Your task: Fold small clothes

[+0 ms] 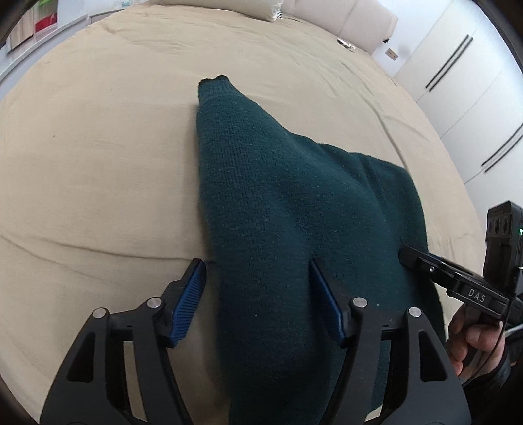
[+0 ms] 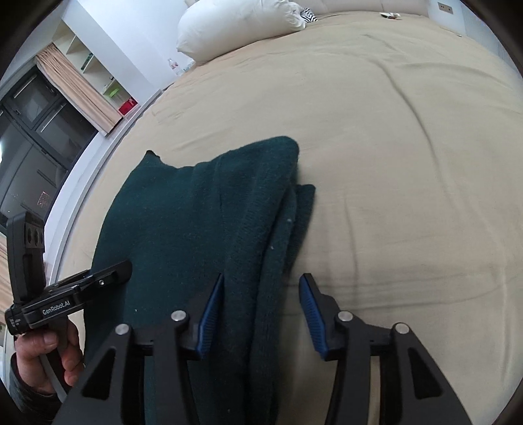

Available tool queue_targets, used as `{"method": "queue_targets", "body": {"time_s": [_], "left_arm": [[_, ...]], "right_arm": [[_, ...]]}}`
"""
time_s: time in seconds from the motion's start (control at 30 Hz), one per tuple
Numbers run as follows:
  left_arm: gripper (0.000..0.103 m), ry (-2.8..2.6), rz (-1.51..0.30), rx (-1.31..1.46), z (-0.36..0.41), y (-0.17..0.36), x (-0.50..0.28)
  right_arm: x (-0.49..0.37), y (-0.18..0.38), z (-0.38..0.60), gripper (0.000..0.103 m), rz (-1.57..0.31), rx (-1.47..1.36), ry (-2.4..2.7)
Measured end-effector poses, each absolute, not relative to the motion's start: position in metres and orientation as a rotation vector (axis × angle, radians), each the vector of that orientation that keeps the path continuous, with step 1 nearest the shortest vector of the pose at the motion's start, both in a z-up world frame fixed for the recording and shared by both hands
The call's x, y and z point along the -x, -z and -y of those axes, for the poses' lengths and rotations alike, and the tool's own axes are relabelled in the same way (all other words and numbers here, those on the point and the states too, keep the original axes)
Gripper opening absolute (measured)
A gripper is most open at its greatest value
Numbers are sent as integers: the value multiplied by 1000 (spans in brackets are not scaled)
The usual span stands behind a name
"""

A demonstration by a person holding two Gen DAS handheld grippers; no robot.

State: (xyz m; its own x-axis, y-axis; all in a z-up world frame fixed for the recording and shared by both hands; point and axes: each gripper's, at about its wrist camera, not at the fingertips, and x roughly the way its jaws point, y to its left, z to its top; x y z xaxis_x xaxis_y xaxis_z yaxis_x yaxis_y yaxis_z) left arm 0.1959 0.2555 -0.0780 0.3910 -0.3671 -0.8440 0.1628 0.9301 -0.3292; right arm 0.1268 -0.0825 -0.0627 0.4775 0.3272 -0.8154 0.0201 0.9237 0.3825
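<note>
From the left wrist view, I've got the left gripper (image 1: 258, 271) with its jaws standing apart over the near edge of the dark green knitted garment (image 1: 287, 209), the cloth running between the blue pads (image 1: 188, 304) but not pinched. The garment lies on the beige bedsheet (image 1: 98, 163), one sleeve laid up toward the far side of the bed. At the right edge I can see the right gripper (image 1: 405, 255) resting against the knit (a hand (image 1: 474, 336) grips its handle). Over to the right wrist view: the right gripper (image 2: 261, 284) is spread too, straddling the stacked folded edge of the garment (image 2: 202, 222), nothing clamped. A white pillow (image 2: 242, 26) sits well clear at the head of the bed. My worry: thick, springy layers. If I close on only the top layer, the fold slides apart, and uneven pulling between the two sides would skew it.
</note>
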Motion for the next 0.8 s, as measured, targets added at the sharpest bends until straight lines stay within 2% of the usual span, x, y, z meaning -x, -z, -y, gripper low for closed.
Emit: {"method": "queue_targets", "body": {"time_s": [0.3, 0.37, 0.47, 0.5, 0.6, 0.8], "left_arm": [[64, 215, -912, 111, -255, 18, -149], [64, 242, -953, 79, -244, 21, -154], [65, 243, -1056, 48, -233, 60, -161], [70, 255, -1054, 108, -237, 66, -161], [70, 256, -1055, 205, -252, 63, -155], [70, 181, -801, 115, -258, -4, -113]], "right_arm": [[-98, 3, 61, 49, -892, -319, -211], [-101, 10, 48, 49, -911, -288, -236], [-101, 44, 40, 49, -992, -279, -232], [-101, 53, 41, 47, -1010, -254, -203], [-91, 62, 60, 46, -1025, -288, -158], [-59, 8, 94, 46, -856, -305, -101]]}}
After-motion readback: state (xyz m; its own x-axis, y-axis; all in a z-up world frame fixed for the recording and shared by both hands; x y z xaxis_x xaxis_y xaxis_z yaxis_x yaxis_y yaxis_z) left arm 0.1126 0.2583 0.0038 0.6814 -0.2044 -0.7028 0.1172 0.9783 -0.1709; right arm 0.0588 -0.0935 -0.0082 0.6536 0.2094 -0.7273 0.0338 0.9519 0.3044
